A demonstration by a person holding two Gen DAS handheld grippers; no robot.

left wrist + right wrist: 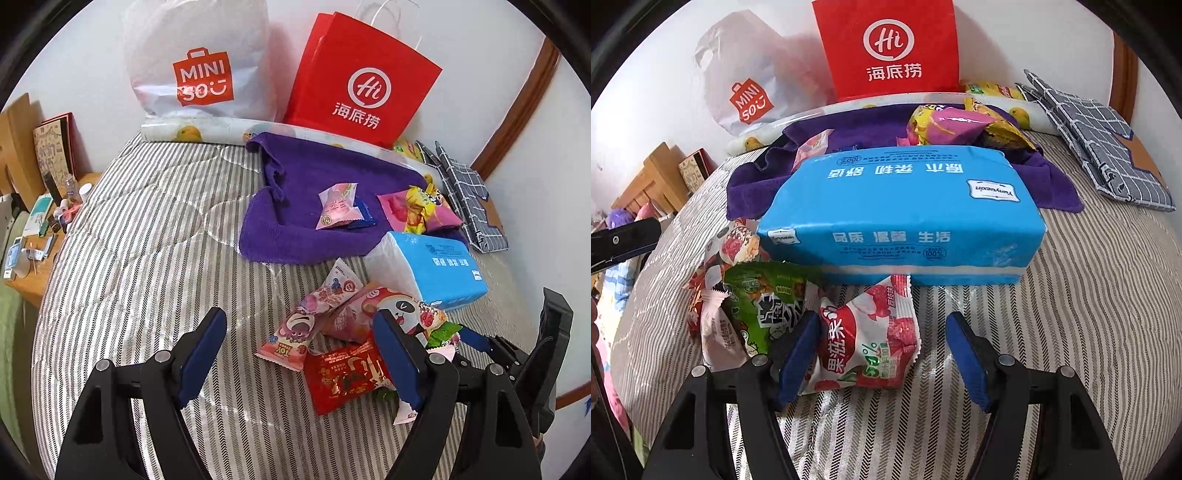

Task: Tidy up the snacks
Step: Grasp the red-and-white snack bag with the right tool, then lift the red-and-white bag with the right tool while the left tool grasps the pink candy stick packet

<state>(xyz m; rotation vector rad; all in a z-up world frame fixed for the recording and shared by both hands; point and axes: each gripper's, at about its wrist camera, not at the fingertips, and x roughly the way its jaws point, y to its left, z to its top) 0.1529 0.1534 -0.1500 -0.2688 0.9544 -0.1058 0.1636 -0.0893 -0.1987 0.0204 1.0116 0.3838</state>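
Surface: striped bedspread, my snacks scattered by the purple towel
Left view: left gripper wide, empty, beside the pink bear packet
Right view: right gripper wide around the lychee packet, before the tissue pack
Handling: light, crinkly, slippery I'd judge; I'd pinch mid-body
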